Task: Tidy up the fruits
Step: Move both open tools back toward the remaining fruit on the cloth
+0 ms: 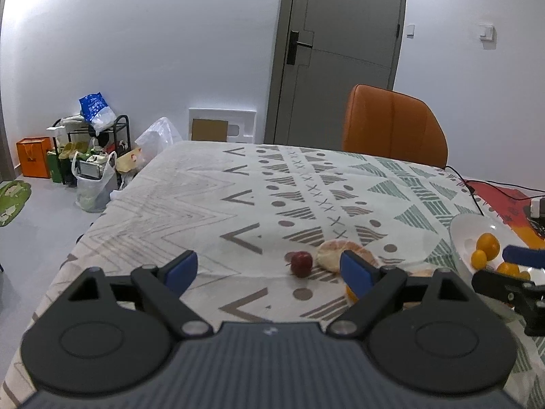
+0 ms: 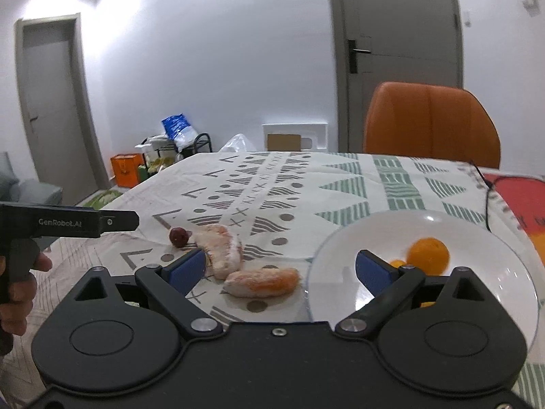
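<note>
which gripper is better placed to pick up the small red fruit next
Probably the left. The left gripper stands open and empty, with the small red fruit just ahead of its fingers. The right gripper faces the peeled segments and white bowl.

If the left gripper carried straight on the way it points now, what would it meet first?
Probably the patterned tablecloth. The left gripper is open with nothing between its fingers, and the bare cloth lies ahead. The small red fruit sits right of centre, near the right finger; depth is unclear, so it might be grazed.
</note>
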{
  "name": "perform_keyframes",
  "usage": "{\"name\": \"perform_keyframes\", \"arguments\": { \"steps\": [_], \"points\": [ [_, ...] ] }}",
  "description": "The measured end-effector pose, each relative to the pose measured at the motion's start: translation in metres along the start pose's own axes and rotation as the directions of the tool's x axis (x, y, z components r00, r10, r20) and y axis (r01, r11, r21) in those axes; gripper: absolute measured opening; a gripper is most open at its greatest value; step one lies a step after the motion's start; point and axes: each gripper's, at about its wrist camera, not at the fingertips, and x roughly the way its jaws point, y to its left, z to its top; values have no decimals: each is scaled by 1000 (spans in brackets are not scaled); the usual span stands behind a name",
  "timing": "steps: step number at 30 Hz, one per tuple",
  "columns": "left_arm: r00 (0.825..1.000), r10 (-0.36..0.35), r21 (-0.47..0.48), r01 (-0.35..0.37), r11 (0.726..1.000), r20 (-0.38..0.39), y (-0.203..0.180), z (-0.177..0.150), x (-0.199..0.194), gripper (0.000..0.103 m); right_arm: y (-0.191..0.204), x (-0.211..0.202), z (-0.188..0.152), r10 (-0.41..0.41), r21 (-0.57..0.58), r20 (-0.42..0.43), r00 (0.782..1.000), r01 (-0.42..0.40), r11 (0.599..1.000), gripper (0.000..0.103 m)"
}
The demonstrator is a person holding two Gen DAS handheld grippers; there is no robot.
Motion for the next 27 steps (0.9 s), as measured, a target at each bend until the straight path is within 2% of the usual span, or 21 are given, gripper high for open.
{"name": "perform_keyframes", "arguments": {
  "steps": [2, 4, 7, 17, 23, 25, 27],
  "points": [
    [1000, -3, -7, 3, 1000, -6, 4, -2, 1, 89, 5, 3, 2, 8, -20, -10, 1000, -8, 1000, 89],
    [1000, -11, -16, 11, 1000, -9, 7, -3, 2, 89, 10, 7, 3, 16, -31, -28, 999, -17, 999, 72],
    [1000, -22, -23, 21, 1000, -11, 10, -6, 4, 89, 13, 13, 2, 36, -13, -64, 997, -37, 999, 56],
    [998, -47, -36, 46, 998, -30, 21, -15, 11, 89, 38, 31, -9, 26, -14, -153, 988, -28, 999, 55],
    [998, -49, -56, 47, 997, -31, 32, -17, 13, 89, 48, 42, -8, -39, -41, -175, 984, 32, 999, 55],
    [998, -47, -65, 45, 997, -33, 36, -18, 14, 89, 49, 45, -8, -58, -38, -185, 981, 52, 998, 50],
    [998, -48, -73, 46, 996, -35, 39, -18, 14, 89, 50, 49, -7, -75, -37, -187, 979, 70, 997, 49]
  ]
}}
